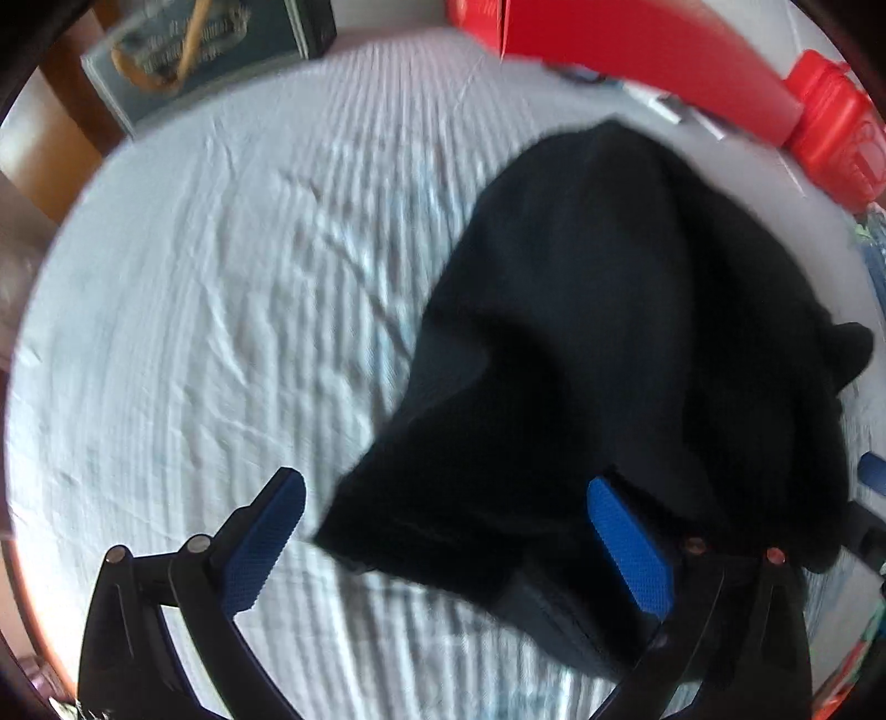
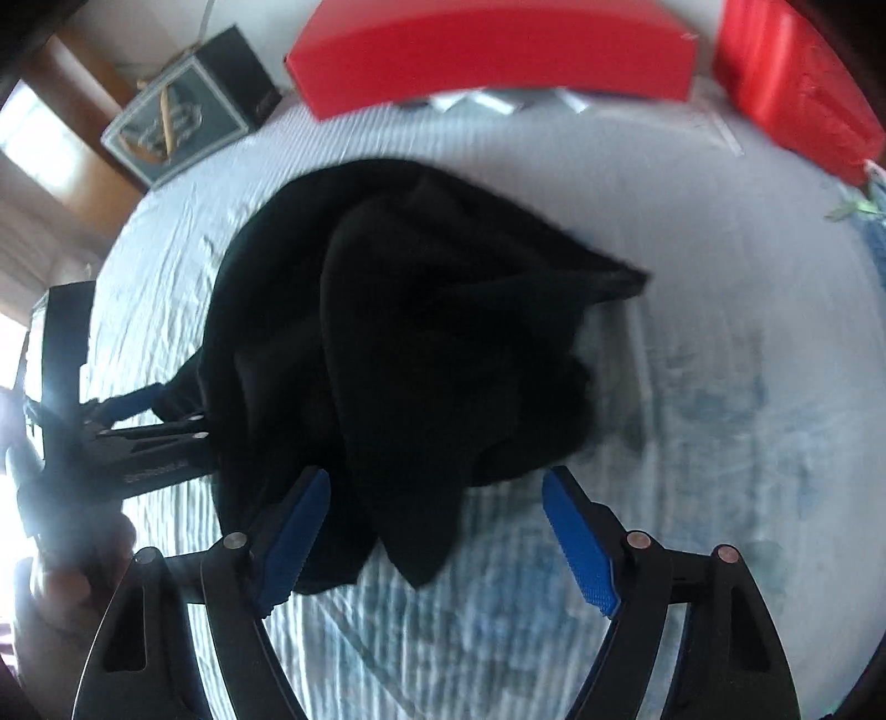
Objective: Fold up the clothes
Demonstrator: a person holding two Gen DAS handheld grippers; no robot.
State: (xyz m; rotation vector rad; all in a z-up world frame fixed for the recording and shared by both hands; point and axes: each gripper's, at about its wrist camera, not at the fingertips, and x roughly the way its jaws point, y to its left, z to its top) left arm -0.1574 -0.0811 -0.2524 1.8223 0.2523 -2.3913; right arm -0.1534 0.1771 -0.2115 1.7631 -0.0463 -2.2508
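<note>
Black tool (image 2: 437, 498) frames, blue textured pads (image 2: 578, 543), seemingly metal rivets.

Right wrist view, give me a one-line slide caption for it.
Open right gripper poised over a crumpled black garment on the pale bedsheet, left gripper alongside.

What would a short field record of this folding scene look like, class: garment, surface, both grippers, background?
garment: black garment, bunched in a heap, not folded
surface: pale striped bedsheet
left gripper: open, garment edge between the fingers
right gripper: open, over the garment's near edge
background: red box, dark box
</note>
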